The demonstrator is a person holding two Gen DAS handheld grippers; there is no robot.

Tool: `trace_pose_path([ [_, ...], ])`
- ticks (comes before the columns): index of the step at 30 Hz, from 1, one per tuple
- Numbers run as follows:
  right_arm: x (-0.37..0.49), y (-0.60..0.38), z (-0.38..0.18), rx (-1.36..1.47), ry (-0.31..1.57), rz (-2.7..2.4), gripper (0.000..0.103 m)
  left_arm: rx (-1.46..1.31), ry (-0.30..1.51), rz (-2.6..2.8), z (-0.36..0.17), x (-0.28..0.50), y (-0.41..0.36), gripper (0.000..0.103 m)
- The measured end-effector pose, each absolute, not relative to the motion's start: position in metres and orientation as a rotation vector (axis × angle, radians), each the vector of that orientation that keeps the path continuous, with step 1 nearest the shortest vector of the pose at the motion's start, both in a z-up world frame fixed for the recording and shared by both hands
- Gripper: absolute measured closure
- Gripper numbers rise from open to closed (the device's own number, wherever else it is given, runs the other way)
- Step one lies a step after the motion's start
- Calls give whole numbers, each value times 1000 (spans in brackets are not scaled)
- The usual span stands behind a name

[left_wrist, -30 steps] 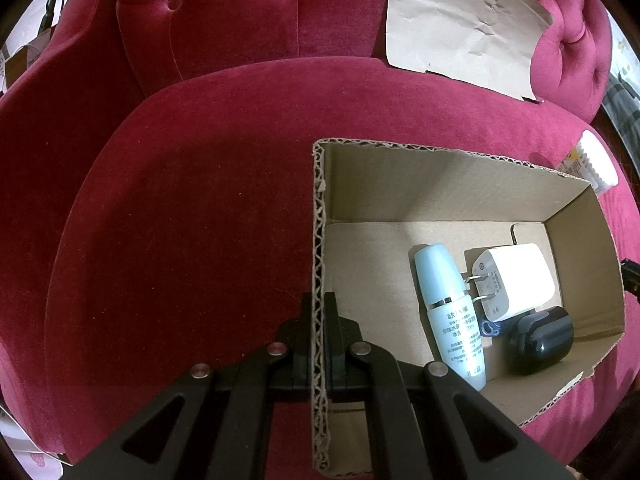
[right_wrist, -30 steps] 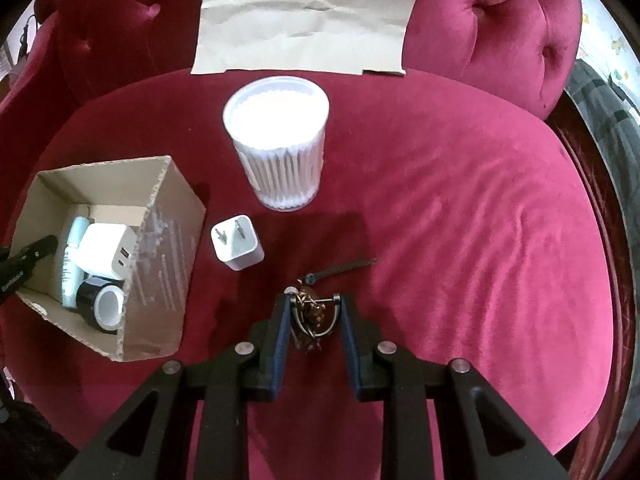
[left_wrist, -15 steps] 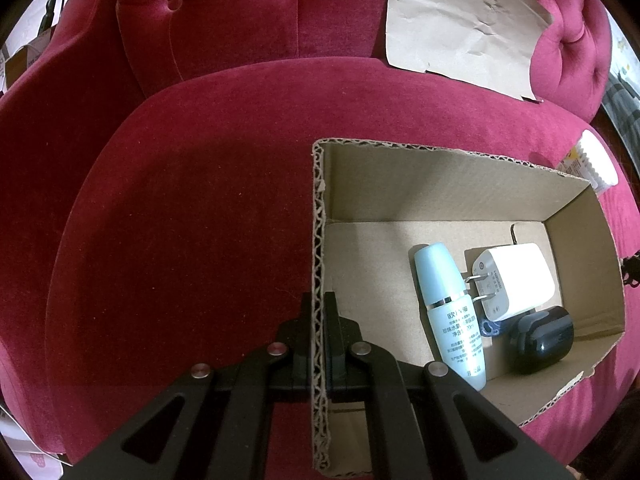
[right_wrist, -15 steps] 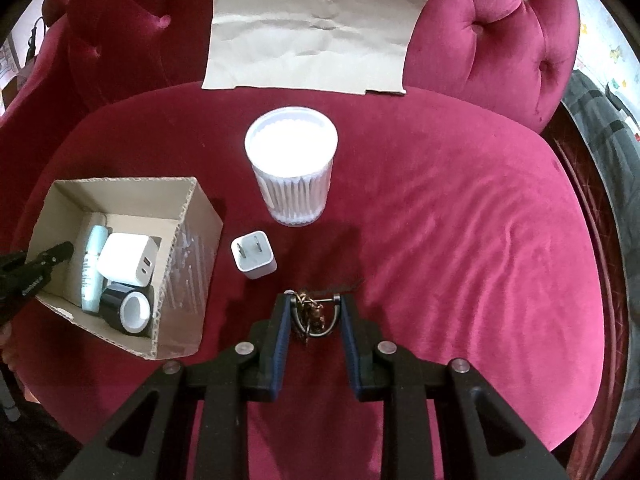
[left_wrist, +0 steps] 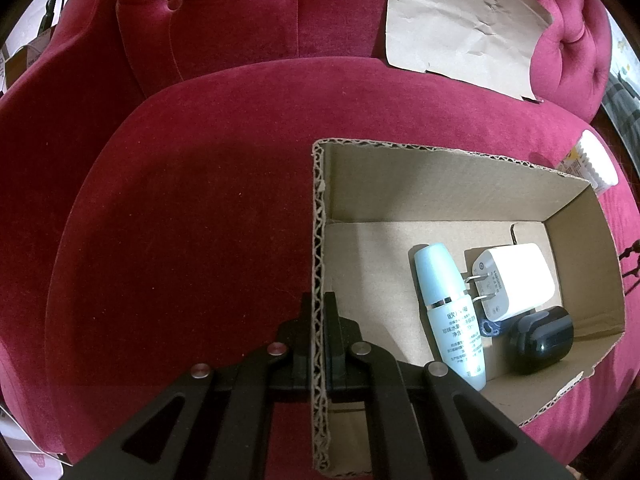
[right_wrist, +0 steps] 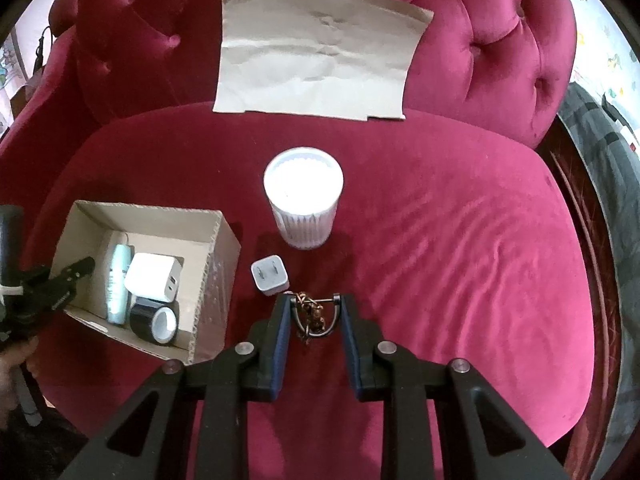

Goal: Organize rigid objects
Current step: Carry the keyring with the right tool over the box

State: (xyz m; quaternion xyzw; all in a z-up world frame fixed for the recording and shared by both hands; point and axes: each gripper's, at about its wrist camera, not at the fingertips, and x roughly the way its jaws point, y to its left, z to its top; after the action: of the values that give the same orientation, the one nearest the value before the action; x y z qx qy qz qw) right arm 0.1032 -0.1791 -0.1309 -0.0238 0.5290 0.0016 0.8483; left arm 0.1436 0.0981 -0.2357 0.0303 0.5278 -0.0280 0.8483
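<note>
My left gripper (left_wrist: 319,300) is shut on the left wall of an open cardboard box (left_wrist: 320,240). Inside lie a pale blue bottle (left_wrist: 448,312), a white charger (left_wrist: 516,280) and a black tape roll (left_wrist: 540,340). The box also shows in the right wrist view (right_wrist: 216,240). My right gripper (right_wrist: 314,306) is shut on a metal keyring with brown charms (right_wrist: 314,316), held above the red seat. A small white plug (right_wrist: 270,278) lies just left of it. A white ribbed cotton-swab tub (right_wrist: 304,200) stands beyond.
Everything rests on a red velvet sofa seat (right_wrist: 440,240) with a tufted back. A sheet of brown paper (right_wrist: 316,68) leans on the backrest. The left gripper's handle and hand (right_wrist: 36,292) show at the box's left.
My right gripper has lifted and pulled back with the keyring, so the seat looks farther away. The black cable tie is out of sight. The left gripper and box have not moved.
</note>
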Motion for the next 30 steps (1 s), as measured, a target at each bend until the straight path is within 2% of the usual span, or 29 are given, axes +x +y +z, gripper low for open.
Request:
trace_pose_path([
  [17, 117, -137, -76, -89, 1049, 107, 78, 63, 1113, -60, -236, 143, 98, 100],
  [30, 127, -85, -78, -129, 1034, 231, 78, 65, 1112, -59, -236, 143, 98, 100],
])
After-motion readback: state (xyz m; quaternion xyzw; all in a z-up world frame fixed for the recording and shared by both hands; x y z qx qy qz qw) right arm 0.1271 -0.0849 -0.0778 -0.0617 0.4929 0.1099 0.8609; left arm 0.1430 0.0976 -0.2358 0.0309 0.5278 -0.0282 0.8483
